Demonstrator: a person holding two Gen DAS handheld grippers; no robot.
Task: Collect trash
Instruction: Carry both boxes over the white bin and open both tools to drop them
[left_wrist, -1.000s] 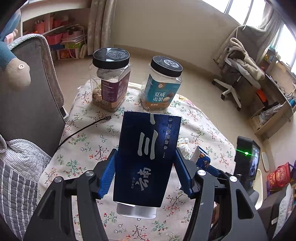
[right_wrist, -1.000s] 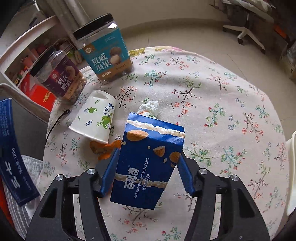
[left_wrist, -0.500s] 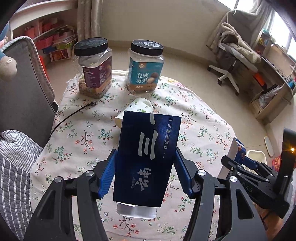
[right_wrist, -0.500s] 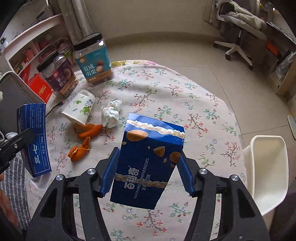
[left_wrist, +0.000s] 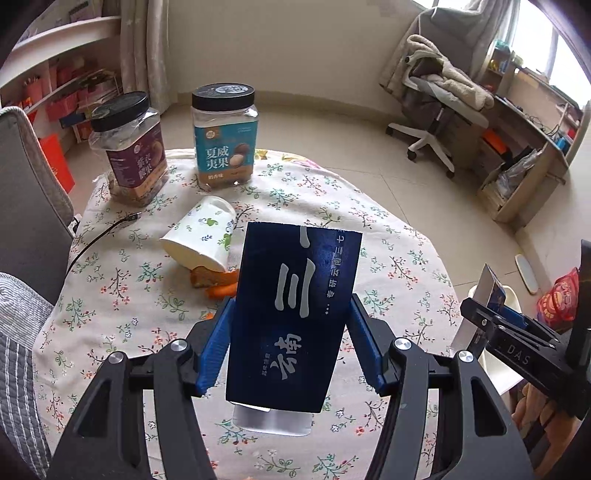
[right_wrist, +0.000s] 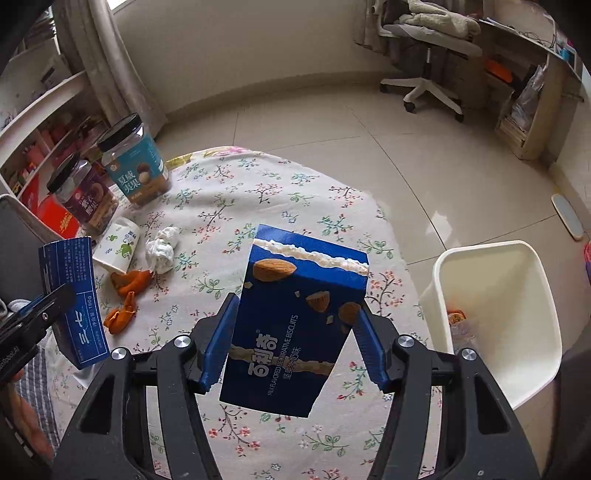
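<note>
At the far left of the round floral table (right_wrist: 280, 184) stand two jars (right_wrist: 133, 166), with a tipped paper cup (right_wrist: 118, 245), orange peel (right_wrist: 129, 282) and a crumpled tissue (right_wrist: 160, 249) just in front of them. The left gripper (left_wrist: 290, 341) clamps a dark blue carton (left_wrist: 295, 314) above the cloth. The right gripper (right_wrist: 291, 341) pinches a blue biscuit box (right_wrist: 295, 332) over the table's right side. The white bin (right_wrist: 517, 295) sits just beside that edge, some scraps inside.
</note>
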